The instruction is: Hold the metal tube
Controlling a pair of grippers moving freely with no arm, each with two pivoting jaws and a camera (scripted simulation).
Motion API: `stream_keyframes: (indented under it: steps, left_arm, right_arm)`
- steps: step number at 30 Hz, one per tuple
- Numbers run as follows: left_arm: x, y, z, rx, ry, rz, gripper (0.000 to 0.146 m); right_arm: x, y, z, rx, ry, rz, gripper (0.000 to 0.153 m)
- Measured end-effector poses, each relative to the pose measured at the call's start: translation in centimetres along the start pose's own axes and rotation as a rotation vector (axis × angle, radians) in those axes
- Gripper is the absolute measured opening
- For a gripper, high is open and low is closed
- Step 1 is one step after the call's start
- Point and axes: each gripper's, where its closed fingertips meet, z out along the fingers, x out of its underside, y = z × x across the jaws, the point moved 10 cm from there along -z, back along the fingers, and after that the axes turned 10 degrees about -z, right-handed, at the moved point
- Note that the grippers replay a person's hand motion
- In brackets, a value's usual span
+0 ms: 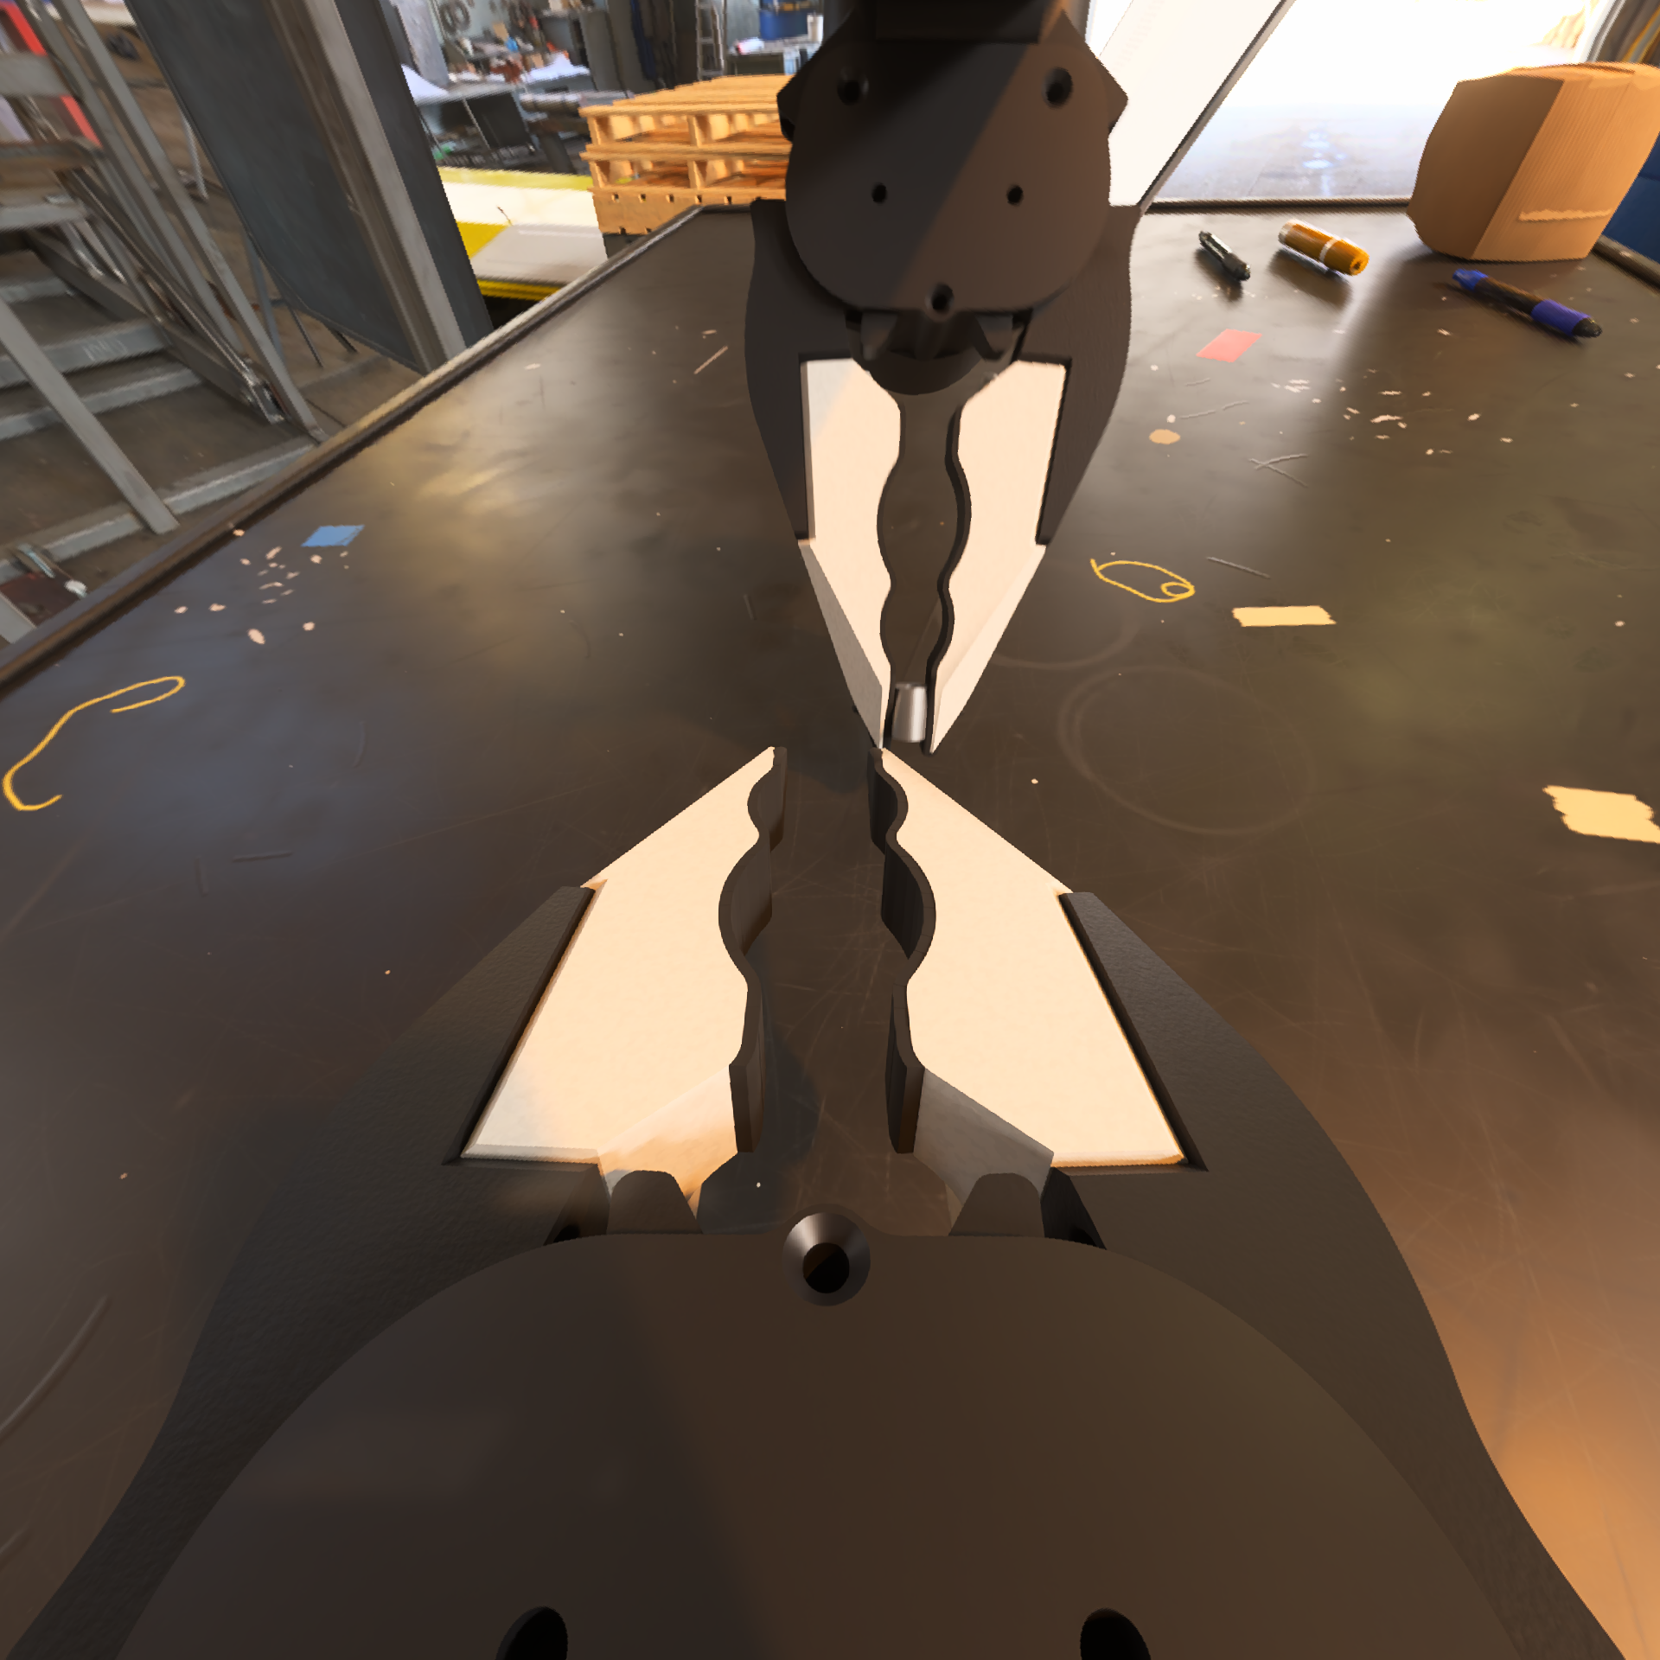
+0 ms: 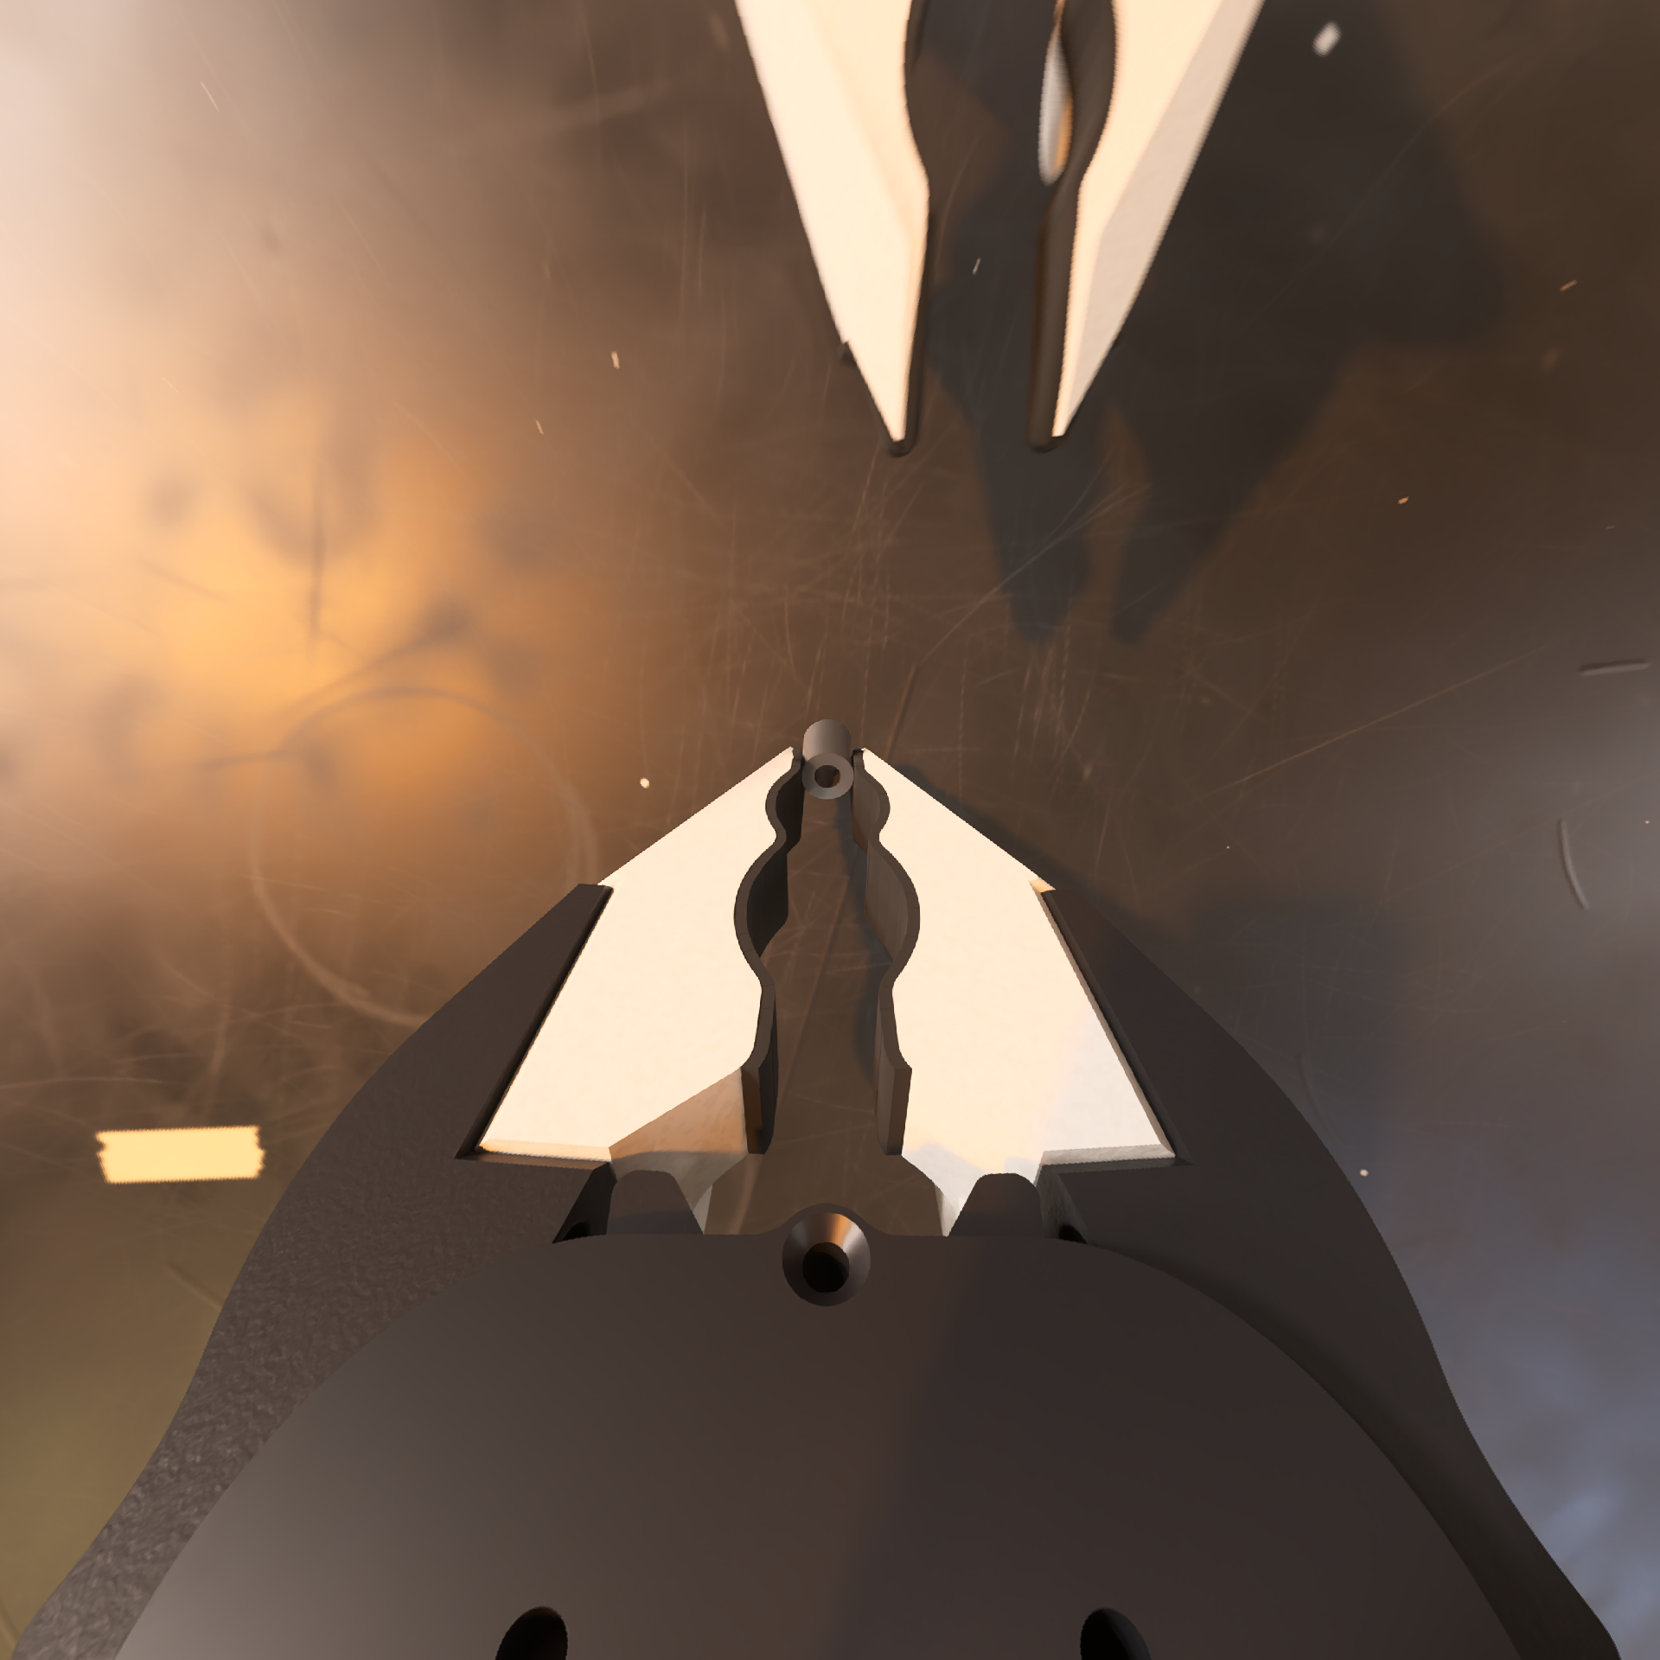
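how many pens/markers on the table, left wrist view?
3, all far right by the cardboard box: black marker, orange marker, blue pen. More may be hidden behind the right gripper.

Partly hidden tube, cropped gripper

Most of the metal tube [image 1: 909, 712] sits hidden between the right gripper [image 1: 905, 746] tips; the left gripper [image 2: 972, 442] is cut off by the top edge.

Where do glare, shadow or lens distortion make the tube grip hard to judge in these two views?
Left wrist view: wide-angle stretch swells the left gripper; blown-out light at top right; metal tube tiny but sharp. Right wrist view: warm glare washes the table at left; two finger shadows fall right of centre; tube clear at the right gripper tips.
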Motion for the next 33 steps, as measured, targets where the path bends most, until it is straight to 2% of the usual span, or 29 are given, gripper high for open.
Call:
stream_keyframes:
  steps: [2, 4, 7, 8, 10, 15, 21, 23, 26, 30, 33]
  left_arm:
    - [-0.1, -0.1, -0.3, -0.006, -0.022, 0.006, 0.02]
    - [-0.3, -0.5, -0.7, 0.008, -0.061, -0.008, 0.021]
    - [-0.8, -1.2, -1.3, 0.067, -0.142, -0.022, 0.023]
    - [-0.9, -1.4, -1.3, 0.078, -0.155, -0.005, 0.024]
    - [-1.2, -2.0, -1.5, 0.092, -0.178, 0.038, 0.026]
    - [-1.9, -2.9, -2.3, 0.148, -0.282, 0.058, 0.03]
    - [-2.7, -3.5, -3.6, 0.072, -0.392, 0.138, 0.036]
    - [-2.7, -3.7, -3.7, 0.073, -0.397, 0.148, 0.033]
    - [-2.7, -2.9, -3.6, 0.131, -0.381, 0.025, 0.027]
    - [-2.7, -1.5, -3.4, 0.293, -0.359, -0.203, 0.023]
    - [-2.7, -1.8, -3.3, 0.41, -0.335, -0.237, 0.017]
  right_arm:
    - [0.1, -0.3, -1.4, 0.022, -0.15, 0.048, 0.009]
    - [1.2, -0.4, -3.0, 0.057, -0.483, 0.168, 0.009]
    - [3.4, -0.8, -3.4, -0.154, -0.9, 0.506, 0.009]
    - [3.7, -0.9, -3.4, -0.247, -0.985, 0.592, 0.009]
    - [3.2, -0.9, -3.2, -0.385, -1.115, 0.675, 0.009]
    - [0.7, 0.1, -2.4, -0.557, -1.194, 0.677, 0.009]
    - [0.6, 0.2, -0.5, -0.653, -1.424, 0.879, 0.009]
    - [0.6, 0.2, 0.2, -0.672, -1.434, 0.92, 0.009]
    - [0.2, 0.4, 0.4, -0.693, -1.445, 0.9, 0.009]
    - [-0.4, 0.8, 0.5, -0.686, -1.417, 0.862, 0.009]
    - [-0.9, 1.3, 0.5, -0.675, -1.399, 0.822, 0.009]
